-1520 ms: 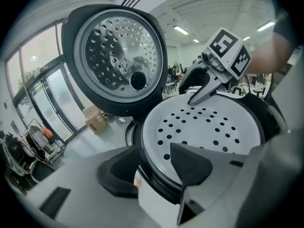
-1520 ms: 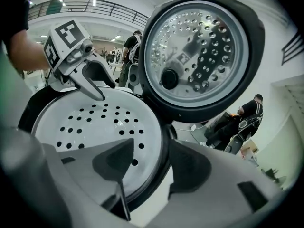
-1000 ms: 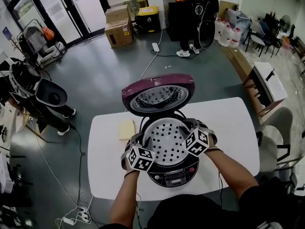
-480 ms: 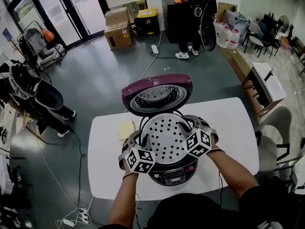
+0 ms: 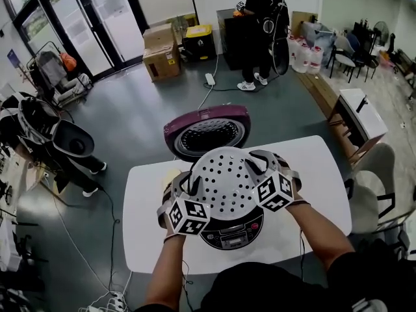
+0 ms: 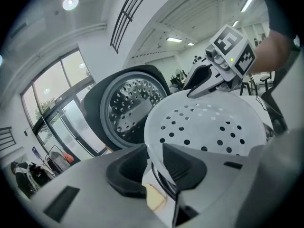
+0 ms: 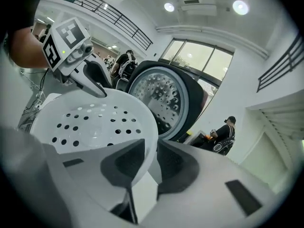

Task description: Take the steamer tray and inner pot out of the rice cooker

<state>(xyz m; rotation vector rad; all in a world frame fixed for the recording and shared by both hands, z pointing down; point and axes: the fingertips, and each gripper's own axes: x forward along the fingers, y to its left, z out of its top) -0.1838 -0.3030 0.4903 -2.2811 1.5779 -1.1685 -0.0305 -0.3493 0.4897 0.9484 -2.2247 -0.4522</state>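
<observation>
Head view is showing one perforated steamer tray hanging just above the one rice cooker, whose single lid is standing open behind it. Two grippers are working: only the gripper views are showing left gripper and right gripper each clamping, nearly closed, on opposite tray rims. Open table is lying rightward.

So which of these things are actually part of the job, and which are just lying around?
Job: steamer tray, gripped by left gripper and right gripper; rice cooker, lid open.
Lying about: cardboard boxes, floor power strip, chair.
</observation>
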